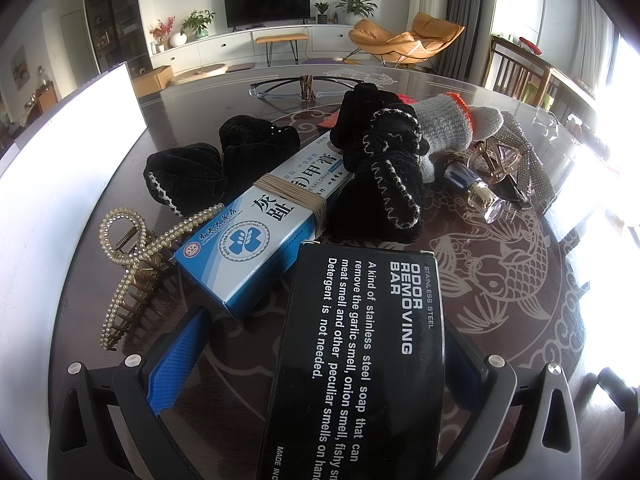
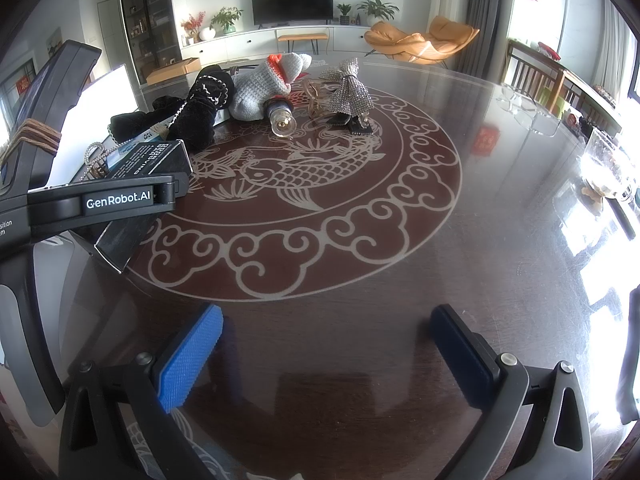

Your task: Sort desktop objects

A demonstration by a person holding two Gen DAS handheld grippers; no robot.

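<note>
Desktop clutter sat heaped on a dark round table (image 2: 400, 340) inlaid with a pale fish and cloud pattern. Nearest, the left claw (image 1: 320, 344) had its two fingers spread wide around a black box (image 1: 360, 360), whose long axis ran straight forward along the fingers. Its right side seemed to touch the right finger, while a clear gap showed beside the blue pad (image 1: 176, 360) on the left, so the box did not look clamped yet. White lettering on it read "STAINLESS STEEL ODOR REMOVING BAR", with smaller text about removing garlic, onion and fishy smells.

The right claw (image 2: 324, 344) hung apart and empty over bare tabletop, well clear of the pile, so the left hand was the nearer one for the box. In the right view, the left tool's side read "GenRobot.AI".

Just beyond the black box lay a blue and white carton (image 1: 264, 232) wrapped with twine, marked in Chinese characters and "NAIL CREAM", angled away to the right. A pearl hair clip (image 1: 132, 264) lay to its left. Farther back were black fabric pieces (image 1: 380, 168), a grey knitted sock (image 1: 452, 128), a small glass bottle (image 1: 480, 192) and a rhinestone bow (image 2: 348, 92).
</note>
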